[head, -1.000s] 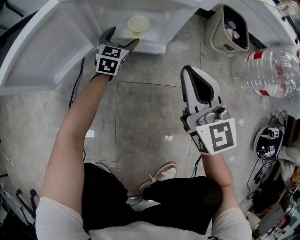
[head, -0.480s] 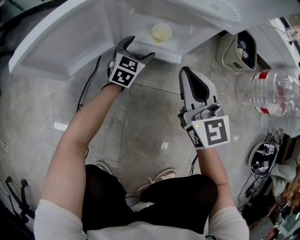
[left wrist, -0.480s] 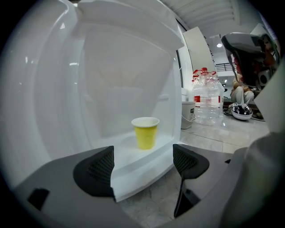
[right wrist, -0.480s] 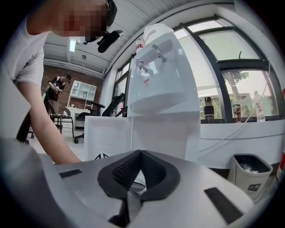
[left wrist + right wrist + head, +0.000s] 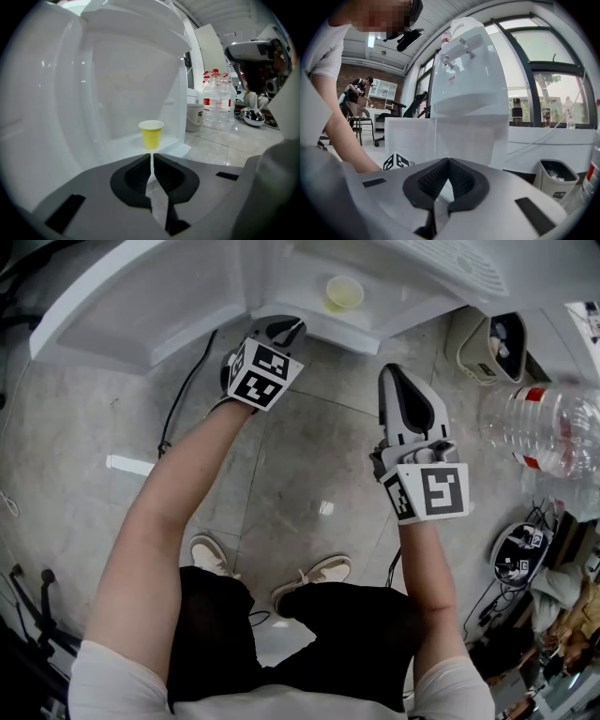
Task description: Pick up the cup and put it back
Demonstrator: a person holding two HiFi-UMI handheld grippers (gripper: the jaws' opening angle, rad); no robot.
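Two grippers show in the head view, and we find neither one carrying anything. The left gripper (image 5: 286, 328) reaches toward the front edge of the white dispenser's ledge (image 5: 302, 298). Its own view shows the jaws pressed nearly together, with only a thin slit between the pads. They have just been closing, and nothing sits between them. The yellow cup (image 5: 151, 135) stands upright on that ledge, straight ahead of the left gripper (image 5: 152, 157) and clearly apart from it. From above, we see the cup (image 5: 344, 292) beyond the tips and a little to their right, untouched. The right gripper (image 5: 396, 373) hangs over the tiled floor (image 5: 300, 456), well short of the ledge. Its own view shows the jaws meeting at the tips with nothing in them, pointed at the dispenser (image 5: 468, 84). A clear bottle (image 5: 548, 426) lies at the right edge of the head view. A small bin (image 5: 497, 341) stands between it and the dispenser.
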